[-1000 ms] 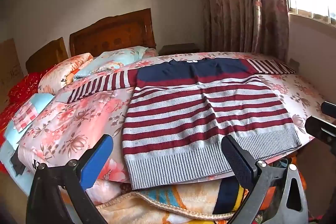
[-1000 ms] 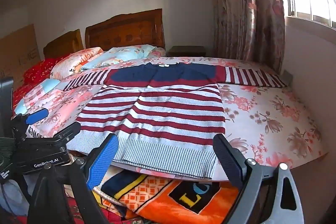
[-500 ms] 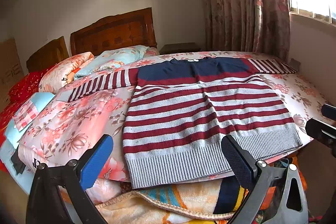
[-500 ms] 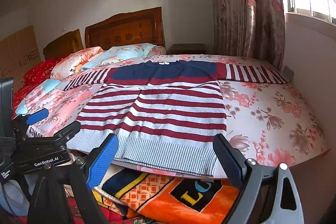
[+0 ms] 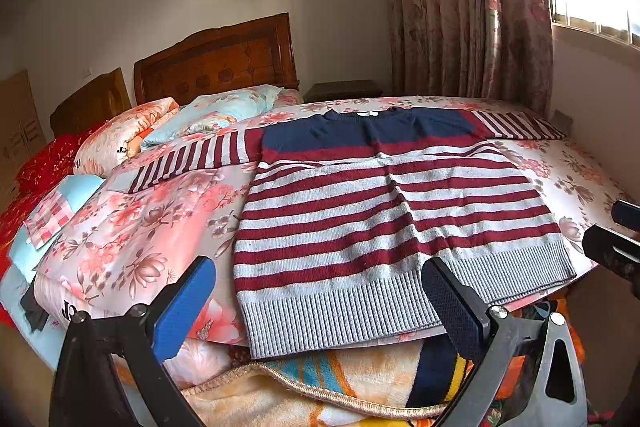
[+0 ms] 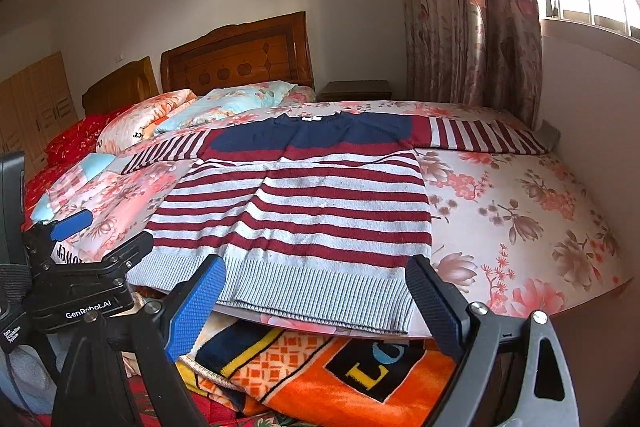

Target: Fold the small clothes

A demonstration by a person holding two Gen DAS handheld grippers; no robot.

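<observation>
A small sweater (image 5: 384, 211) with maroon and grey stripes and a navy yoke lies flat on the bed, sleeves spread to both sides, ribbed hem at the near edge; it also shows in the right wrist view (image 6: 304, 211). My left gripper (image 5: 316, 303) is open and empty just in front of the hem's left part. My right gripper (image 6: 316, 303) is open and empty in front of the hem's right part. Each gripper is apart from the sweater. The left gripper also shows in the right wrist view (image 6: 92, 243) at the left.
The bed has a floral sheet (image 6: 520, 219) and pillows (image 5: 132, 139) at the wooden headboard (image 5: 216, 63). An orange patterned blanket (image 6: 320, 363) hangs below the near edge. A curtain (image 5: 472, 7) and a wall stand at the right.
Both views have tilted slightly, so the bed sits a little lower in frame. The sweater has not moved and both grippers stay open.
</observation>
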